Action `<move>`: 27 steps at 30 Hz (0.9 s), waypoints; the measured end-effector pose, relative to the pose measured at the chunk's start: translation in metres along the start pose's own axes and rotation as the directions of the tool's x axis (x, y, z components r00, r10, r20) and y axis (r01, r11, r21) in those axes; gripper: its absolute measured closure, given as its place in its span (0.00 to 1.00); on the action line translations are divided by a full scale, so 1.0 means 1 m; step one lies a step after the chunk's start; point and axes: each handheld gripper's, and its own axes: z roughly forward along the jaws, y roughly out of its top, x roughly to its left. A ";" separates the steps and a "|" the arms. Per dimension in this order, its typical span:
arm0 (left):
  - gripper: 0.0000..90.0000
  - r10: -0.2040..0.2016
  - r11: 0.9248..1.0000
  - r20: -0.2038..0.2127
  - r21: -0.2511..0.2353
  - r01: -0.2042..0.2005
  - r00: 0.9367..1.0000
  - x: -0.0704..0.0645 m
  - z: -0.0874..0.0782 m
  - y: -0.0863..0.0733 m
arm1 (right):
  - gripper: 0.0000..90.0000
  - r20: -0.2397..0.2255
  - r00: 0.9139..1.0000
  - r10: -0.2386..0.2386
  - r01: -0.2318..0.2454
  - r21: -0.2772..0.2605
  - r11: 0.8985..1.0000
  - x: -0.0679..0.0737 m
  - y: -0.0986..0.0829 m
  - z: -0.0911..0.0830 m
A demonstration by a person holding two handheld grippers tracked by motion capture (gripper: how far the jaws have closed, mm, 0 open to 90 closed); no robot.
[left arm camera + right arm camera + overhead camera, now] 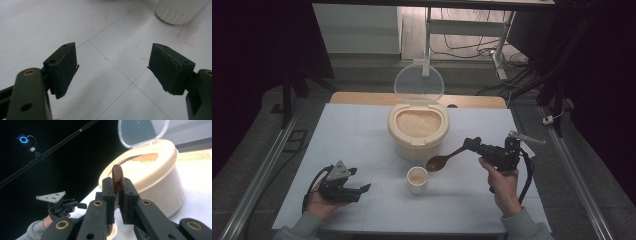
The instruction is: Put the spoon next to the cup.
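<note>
Spoon point(446, 159) over white table point(362, 145) (dark room).

In the left gripper view, the top edge of the frame cut off the white cup point(178, 11) at upper right, leaving just its ribbed base. In the right gripper view, the jaws of the right hand-held gripper point(117, 195) hid most of the brown spoon point(117, 176), and the bottom edge cut off the cup below them.

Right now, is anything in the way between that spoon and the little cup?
Nothing visible. The right gripper holds the spoon by its handle, the bowl just above and right of the cup. The rice tub sits behind, lid up, off that short path. The left gripper rests open, well left.
</note>
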 end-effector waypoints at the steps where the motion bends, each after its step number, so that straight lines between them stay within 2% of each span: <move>1: 0.25 -0.001 1.000 0.000 0.001 0.001 1.000 0.000 0.000 0.000 | 0.92 0.004 1.000 0.002 -0.002 0.002 1.000 -0.001 0.000 -0.002; 6: 0.25 0.001 1.000 0.001 0.001 -0.001 1.000 0.000 0.001 0.000 | 0.92 0.012 0.999 0.032 -0.033 0.040 0.999 -0.006 -0.003 -0.008; 12: 0.25 0.002 1.000 0.001 0.006 -0.002 1.000 0.000 0.002 0.000 | 0.92 0.010 0.999 0.034 -0.035 0.135 0.990 -0.009 -0.006 -0.009; 16: 0.25 0.003 1.000 0.002 0.007 -0.003 1.000 -0.001 0.002 0.000 | 0.92 0.003 1.000 0.018 -0.018 0.216 0.976 -0.006 -0.011 -0.003; 21: 0.25 0.004 1.000 0.002 0.008 -0.004 1.000 0.000 0.002 0.000 | 0.92 -0.006 1.000 0.005 -0.003 0.272 0.962 -0.003 -0.020 0.005; 27: 0.25 0.004 1.000 0.003 0.009 -0.004 1.000 0.000 0.002 0.000 | 0.92 -0.017 1.000 -0.004 0.011 0.367 0.930 -0.003 -0.031 0.018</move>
